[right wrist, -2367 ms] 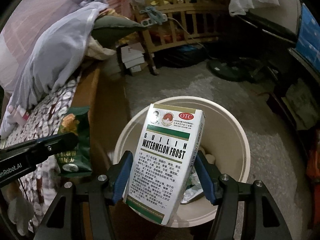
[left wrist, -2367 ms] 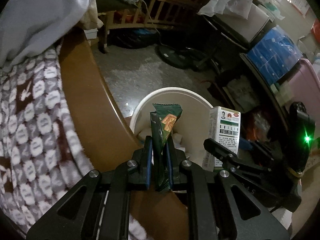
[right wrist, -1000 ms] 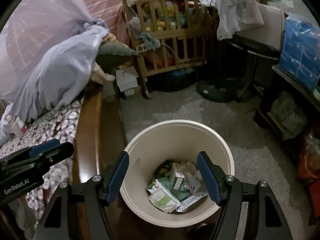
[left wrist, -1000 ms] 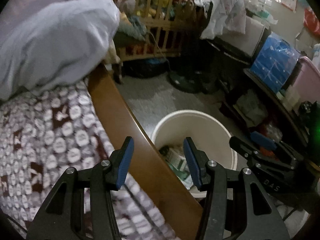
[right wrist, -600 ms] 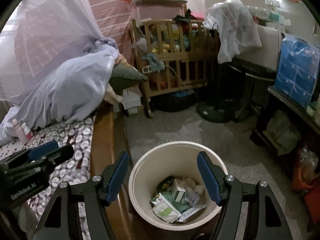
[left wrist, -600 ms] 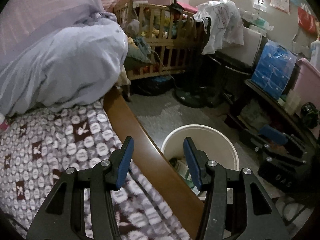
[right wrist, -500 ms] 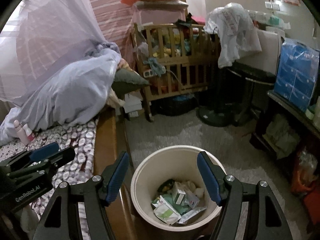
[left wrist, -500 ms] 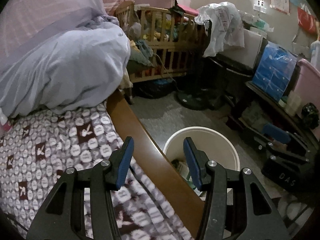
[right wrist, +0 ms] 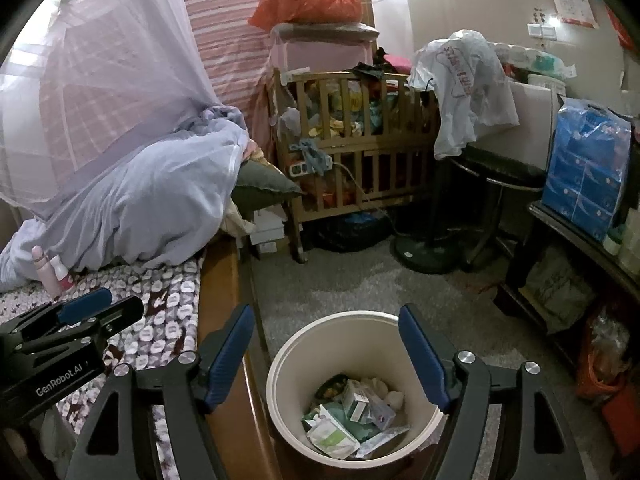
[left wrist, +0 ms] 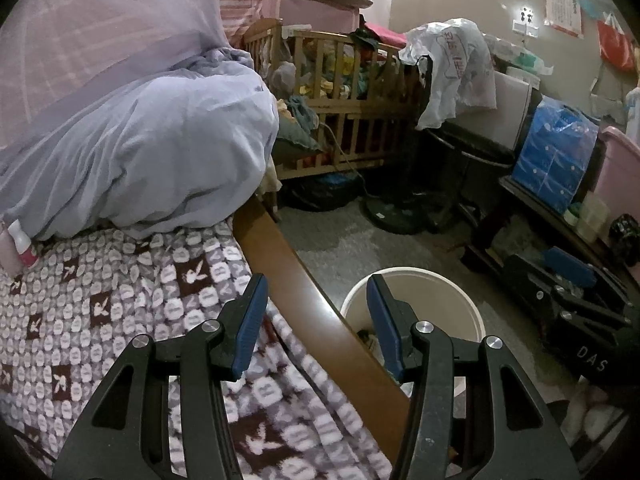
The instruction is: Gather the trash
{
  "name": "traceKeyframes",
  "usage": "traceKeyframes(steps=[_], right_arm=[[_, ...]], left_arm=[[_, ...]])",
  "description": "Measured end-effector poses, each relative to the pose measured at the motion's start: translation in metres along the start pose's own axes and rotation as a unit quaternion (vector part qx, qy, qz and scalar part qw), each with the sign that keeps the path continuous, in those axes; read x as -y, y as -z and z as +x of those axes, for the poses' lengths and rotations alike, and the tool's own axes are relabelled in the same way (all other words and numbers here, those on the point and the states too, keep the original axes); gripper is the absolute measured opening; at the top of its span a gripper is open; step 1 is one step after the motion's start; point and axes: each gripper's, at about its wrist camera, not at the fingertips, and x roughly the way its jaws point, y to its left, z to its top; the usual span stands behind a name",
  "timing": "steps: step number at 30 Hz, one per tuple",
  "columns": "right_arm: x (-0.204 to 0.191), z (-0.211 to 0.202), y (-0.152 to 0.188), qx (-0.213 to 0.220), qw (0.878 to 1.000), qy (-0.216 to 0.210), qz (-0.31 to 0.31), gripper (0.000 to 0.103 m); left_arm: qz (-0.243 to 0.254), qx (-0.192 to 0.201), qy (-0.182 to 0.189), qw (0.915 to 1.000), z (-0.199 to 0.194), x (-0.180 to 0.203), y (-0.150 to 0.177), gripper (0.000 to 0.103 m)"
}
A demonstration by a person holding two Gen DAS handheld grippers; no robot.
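Item: round cream plastic waste bin [right wrist: 280,376], lower centre of the right wrist view, on the grey floor [right wrist: 360,280] beside the brown wooden bed rail [right wrist: 218,320]. Contents: crumpled boxes and wrappers [right wrist: 352,416], already collected.

Left gripper [left wrist: 316,312]: tongs spread, nothing between them, over the bed edge. Right gripper [right wrist: 326,356]: tongs spread, nothing held, above the bin.

Outstanding: judged nearly done; two small bottles [right wrist: 50,270] at left on the brown-and-white patterned blanket [left wrist: 100,300] may remain.

Room: lilac bedding heap [left wrist: 140,152], wooden cot [right wrist: 352,148], blue package [right wrist: 584,172] at right.

Trash [right wrist: 352,420] lies in the bin [right wrist: 280,364], right of the bed [right wrist: 216,304].
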Motion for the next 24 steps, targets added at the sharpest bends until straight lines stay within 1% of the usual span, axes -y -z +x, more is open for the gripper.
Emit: traceKeyframes(steps=[13, 24], right_arm=[[-0.0007, -0.0012, -0.0005, 0.001, 1.0, 0.002, 0.0, 0.075], [0.0036, -0.0025, -0.0032, 0.0, 1.0, 0.001, 0.001, 0.075]], left_arm=[[0.004, 0.009, -0.005, 0.9999, -0.0037, 0.0009, -0.0021, 0.05], [0.007, 0.01, -0.001, 0.9999, -0.0038, 0.0031, -0.0028, 0.05]])
